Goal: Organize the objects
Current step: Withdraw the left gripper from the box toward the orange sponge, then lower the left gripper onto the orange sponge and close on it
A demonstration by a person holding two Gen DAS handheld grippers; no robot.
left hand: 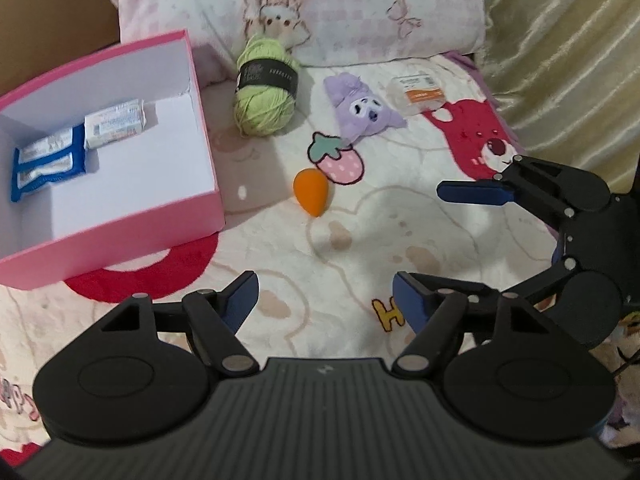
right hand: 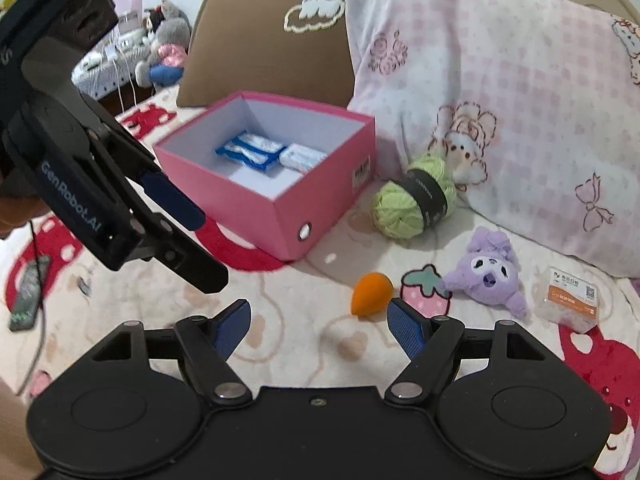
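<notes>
A pink box (left hand: 120, 220) stands open on the blanket, holding blue-edged packets (left hand: 48, 160) and a white packet (left hand: 116, 122). To its right lie a green yarn ball (left hand: 266, 88), a purple plush (left hand: 360, 108), an orange egg-shaped sponge (left hand: 310, 194) and a small clear case with an orange label (left hand: 416, 94). My left gripper (left hand: 326, 300) hovers open and empty above the blanket, short of the sponge. My right gripper (right hand: 318, 316) is also open and empty, its right fingertip close to the sponge (right hand: 372, 288). The box (right hand: 320, 208) sits beyond it.
A pink checked pillow (right hand: 500, 80) and a brown cushion (right hand: 264, 40) back the blanket. A golden curtain (left hand: 560, 60) hangs on the right. A remote (right hand: 28, 296) lies at the left, below the left gripper (right hand: 208, 250). Plush toys (right hand: 168, 52) sit far behind.
</notes>
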